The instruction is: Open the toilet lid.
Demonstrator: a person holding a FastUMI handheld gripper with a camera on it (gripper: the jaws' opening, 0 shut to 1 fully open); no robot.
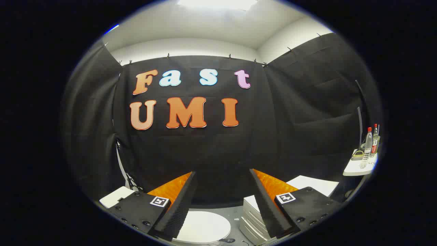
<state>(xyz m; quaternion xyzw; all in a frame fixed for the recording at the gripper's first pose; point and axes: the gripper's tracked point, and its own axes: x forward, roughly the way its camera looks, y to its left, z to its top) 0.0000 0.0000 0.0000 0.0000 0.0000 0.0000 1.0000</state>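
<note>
Two black fingers (186, 201) with ridged foam pads and orange backs stand wide apart on the gripper (222, 176), holding nothing, each base carrying one small square black-and-white marker. Low between those fingers, just past their bases, sits the toilet lid (205, 227): one round, plain white, smooth disc, lying flat and closed, with no writing I can make out on it. Just beside it, behind the right finger, is a white ribbed box (251, 222) of stacked layers, and a flat white panel (315, 184) shows beyond that finger's base. One more white block (114, 196) sits off past the left finger. Farther out to the right, well apart from the lid, a small white shelf (355, 169) carries two clear bottles (368, 147) with red caps, one with a red label too small to read, and a low dark object beside them.
</note>
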